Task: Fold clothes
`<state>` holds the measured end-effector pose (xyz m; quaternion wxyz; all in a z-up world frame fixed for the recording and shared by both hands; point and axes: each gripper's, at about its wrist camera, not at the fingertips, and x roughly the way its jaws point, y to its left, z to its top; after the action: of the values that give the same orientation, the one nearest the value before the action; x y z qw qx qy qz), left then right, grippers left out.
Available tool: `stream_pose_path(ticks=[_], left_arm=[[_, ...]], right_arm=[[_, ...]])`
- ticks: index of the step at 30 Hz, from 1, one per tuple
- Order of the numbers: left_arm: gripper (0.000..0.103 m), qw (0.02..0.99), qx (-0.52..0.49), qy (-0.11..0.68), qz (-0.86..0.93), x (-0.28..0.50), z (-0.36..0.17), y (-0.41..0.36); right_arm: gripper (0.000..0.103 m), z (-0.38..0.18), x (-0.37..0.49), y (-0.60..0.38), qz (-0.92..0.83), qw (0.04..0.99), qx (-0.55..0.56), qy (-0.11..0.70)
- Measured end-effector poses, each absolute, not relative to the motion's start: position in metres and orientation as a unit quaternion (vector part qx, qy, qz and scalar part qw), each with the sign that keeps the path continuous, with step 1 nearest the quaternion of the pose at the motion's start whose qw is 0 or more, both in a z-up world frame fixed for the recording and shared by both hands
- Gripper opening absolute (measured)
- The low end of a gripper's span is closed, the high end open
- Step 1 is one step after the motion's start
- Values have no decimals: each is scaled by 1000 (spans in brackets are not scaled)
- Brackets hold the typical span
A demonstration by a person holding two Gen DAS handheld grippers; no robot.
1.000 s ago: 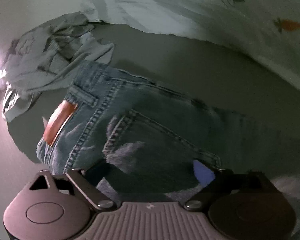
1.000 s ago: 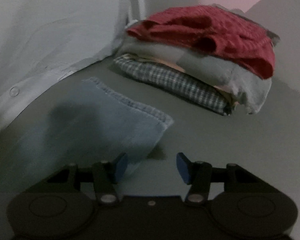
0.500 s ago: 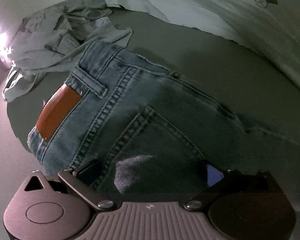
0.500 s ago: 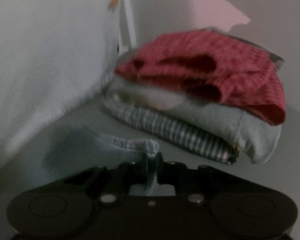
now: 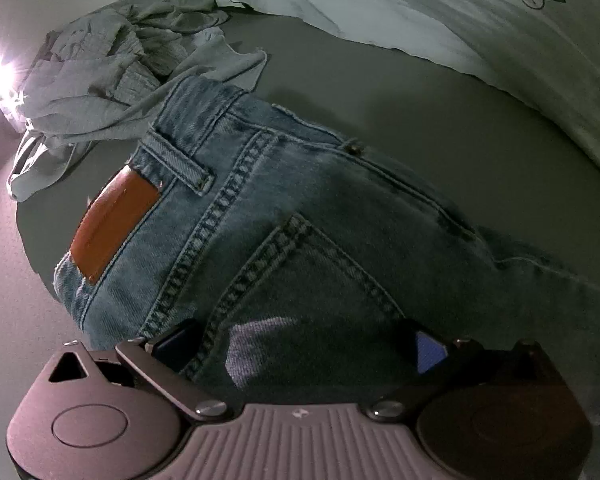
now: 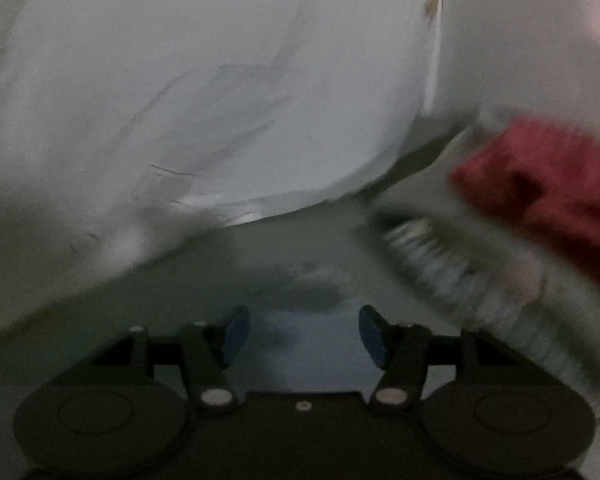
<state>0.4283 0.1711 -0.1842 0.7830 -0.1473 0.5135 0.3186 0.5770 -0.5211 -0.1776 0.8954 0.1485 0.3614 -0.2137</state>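
Blue jeans (image 5: pixel 300 216) with a brown leather patch (image 5: pixel 112 224) lie on the grey surface, waistband to the upper left. My left gripper (image 5: pixel 300 350) is open, its blue pads spread wide over the back pocket. In the blurred right wrist view my right gripper (image 6: pixel 302 336) is open, with light blue denim (image 6: pixel 304 344) lying between and below its pads; whether they touch it I cannot tell.
A crumpled grey garment (image 5: pixel 112 68) lies beyond the waistband. A white sheet (image 5: pixel 480 28) runs along the back and fills the right wrist view (image 6: pixel 200 100). A stack of folded clothes topped by a red one (image 6: pixel 548 184) sits at the right.
My right gripper was shut on the jeans' hem half a second ago; now it is open and has swung left. My left gripper moved closer over the back pocket.
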Motion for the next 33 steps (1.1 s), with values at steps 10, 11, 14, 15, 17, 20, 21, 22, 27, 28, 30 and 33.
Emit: stream_pose_path(ticks=[10, 11, 14, 15, 17, 20, 21, 22, 27, 28, 30, 33], left_arm=[[103, 779, -149, 517, 322, 431, -184, 171], [103, 779, -150, 516, 322, 431, -184, 171], [103, 781, -146, 518, 317, 431, -184, 171], [103, 782, -148, 517, 316, 430, -184, 172], [103, 783, -151, 515, 313, 429, -184, 173], [103, 786, -151, 511, 313, 427, -185, 172], [103, 787, -151, 510, 313, 426, -185, 172], [103, 787, -151, 509, 314, 426, -185, 172], [103, 791, -144, 512, 303, 421, -178, 170], [103, 794, -142, 509, 299, 418, -174, 170], [103, 800, -142, 505, 292, 407, -169, 169], [103, 803, -147, 501, 288, 390, -164, 169]], right_arm=[[18, -206, 603, -497, -227, 880, 148, 390], [4, -202, 602, -494, -233, 883, 134, 386], [1, -183, 602, -489, -237, 894, 106, 364], [1, -177, 602, -488, -235, 898, 103, 357], [1, -167, 603, -486, -231, 905, 99, 344], [1, -158, 613, -485, -222, 909, 105, 336], [1, -161, 620, -485, -218, 908, 105, 343], [2, -166, 628, -486, -213, 904, 104, 355], [39, -167, 627, -470, -189, 903, 76, 379], [54, -157, 613, -462, -170, 913, 78, 362], [63, -146, 580, -438, -125, 925, 81, 350], [63, -139, 513, -389, -46, 925, 65, 371]])
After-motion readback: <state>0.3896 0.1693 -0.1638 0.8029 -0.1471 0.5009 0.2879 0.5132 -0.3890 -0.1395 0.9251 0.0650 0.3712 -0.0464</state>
